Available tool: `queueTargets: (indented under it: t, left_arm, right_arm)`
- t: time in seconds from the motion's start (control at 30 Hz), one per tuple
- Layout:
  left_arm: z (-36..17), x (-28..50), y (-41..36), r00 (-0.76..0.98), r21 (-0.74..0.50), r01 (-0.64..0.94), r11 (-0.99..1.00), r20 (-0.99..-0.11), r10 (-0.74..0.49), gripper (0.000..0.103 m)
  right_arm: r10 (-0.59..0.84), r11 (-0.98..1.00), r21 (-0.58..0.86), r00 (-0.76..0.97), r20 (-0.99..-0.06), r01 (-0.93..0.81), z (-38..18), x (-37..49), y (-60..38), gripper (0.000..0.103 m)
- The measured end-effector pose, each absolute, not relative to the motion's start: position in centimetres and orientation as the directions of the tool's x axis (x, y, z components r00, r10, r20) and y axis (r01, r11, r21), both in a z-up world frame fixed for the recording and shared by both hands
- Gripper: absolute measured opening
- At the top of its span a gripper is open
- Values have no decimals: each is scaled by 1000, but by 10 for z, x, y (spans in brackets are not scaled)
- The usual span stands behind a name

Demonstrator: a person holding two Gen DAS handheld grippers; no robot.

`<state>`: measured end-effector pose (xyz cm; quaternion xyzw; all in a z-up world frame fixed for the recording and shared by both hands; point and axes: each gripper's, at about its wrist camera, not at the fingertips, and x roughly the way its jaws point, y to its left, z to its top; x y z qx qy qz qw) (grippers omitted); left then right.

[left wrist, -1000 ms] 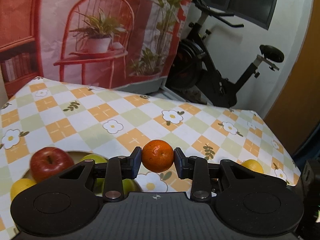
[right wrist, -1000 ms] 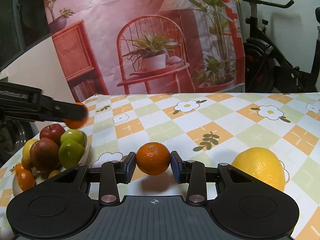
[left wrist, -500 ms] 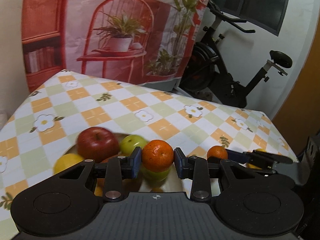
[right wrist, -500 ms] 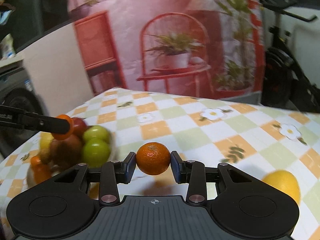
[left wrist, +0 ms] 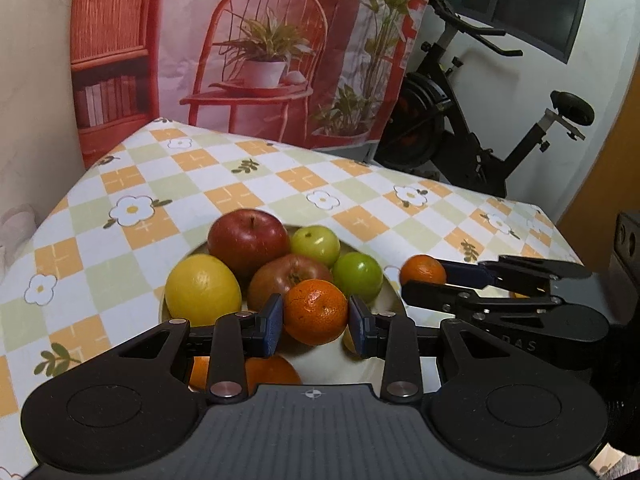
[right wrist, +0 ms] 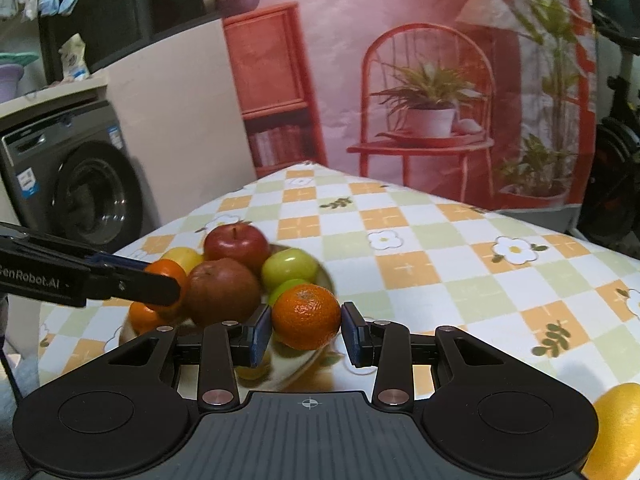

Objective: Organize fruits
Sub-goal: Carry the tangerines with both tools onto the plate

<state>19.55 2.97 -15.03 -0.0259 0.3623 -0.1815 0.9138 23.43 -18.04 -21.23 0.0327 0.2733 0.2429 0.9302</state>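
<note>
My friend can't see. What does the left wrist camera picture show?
The left tongs hold a small orange just above a white bowl piled with red apples, green apples and a lemon. The right tongs, on the right, bring another small orange toward the bowl's edge, over a checked flowery tablecloth.

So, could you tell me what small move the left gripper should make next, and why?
Probably lower the left gripper a little toward the bare front of the plate, then open. Its tangerine hangs over the piled fruit, and the right gripper with the second tangerine is close on the plate's other side, so the drop should be short.
</note>
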Motion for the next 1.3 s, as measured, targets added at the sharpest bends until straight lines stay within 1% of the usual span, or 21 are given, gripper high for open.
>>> queueTargets:
  t: [0.3,0.7,1.3]
  left_arm:
    - [-165,190,20,632,-157,354,922,-686,-360,37]
    - [-179,188,8,597,-131,391,911,-718,-359,37]
    - [-182,188,7,592,-115,389,914,-729,-343,37]
  right_arm:
    - [485,867,186,696,-529,-462,-215,236,-173,35]
    - [494,858,187,668,-557,-479,-219,242,-167,35]
    - [498,856,196,662,-560,-478,-222,244,-165,36]
